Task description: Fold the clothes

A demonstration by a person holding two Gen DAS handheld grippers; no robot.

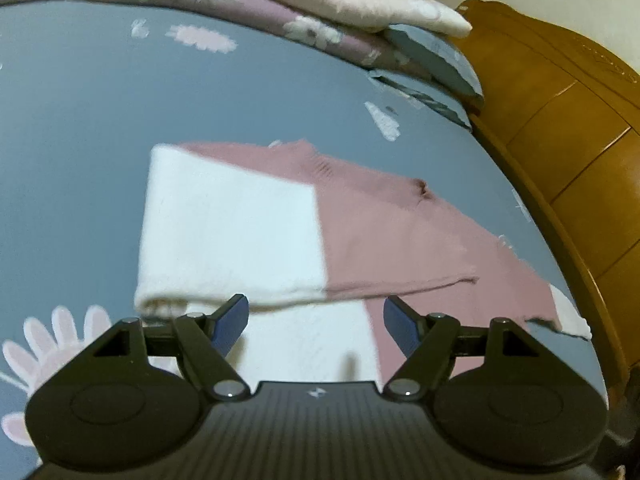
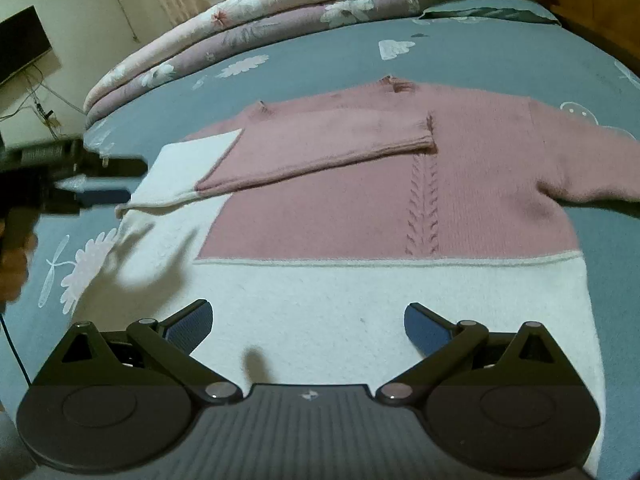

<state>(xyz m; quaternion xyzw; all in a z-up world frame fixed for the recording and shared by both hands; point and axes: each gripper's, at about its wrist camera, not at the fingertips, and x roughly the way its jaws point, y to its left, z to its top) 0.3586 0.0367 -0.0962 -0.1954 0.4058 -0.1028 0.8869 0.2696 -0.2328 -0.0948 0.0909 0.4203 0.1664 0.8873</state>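
A pink and white knit sweater (image 2: 360, 216) lies flat on the bed, white hem nearest me. Its one sleeve (image 2: 320, 148) is folded across the chest, the white cuff (image 2: 192, 164) at the left edge. The other sleeve (image 2: 592, 160) stretches out to the right. My right gripper (image 2: 308, 320) hovers open over the white hem, holding nothing. My left gripper (image 1: 316, 316) is open just short of the folded cuff (image 1: 228, 232), empty. In the right wrist view the left gripper (image 2: 136, 181) appears blurred beside that cuff, held by a hand (image 2: 16, 248).
The bed sheet (image 2: 440, 60) is blue-grey with pale flowers. Folded floral quilts (image 2: 240, 28) and pillows (image 1: 436, 56) lie along the far side. A wooden headboard (image 1: 560, 120) borders the bed. A dark screen (image 2: 20, 44) hangs on the wall beyond.
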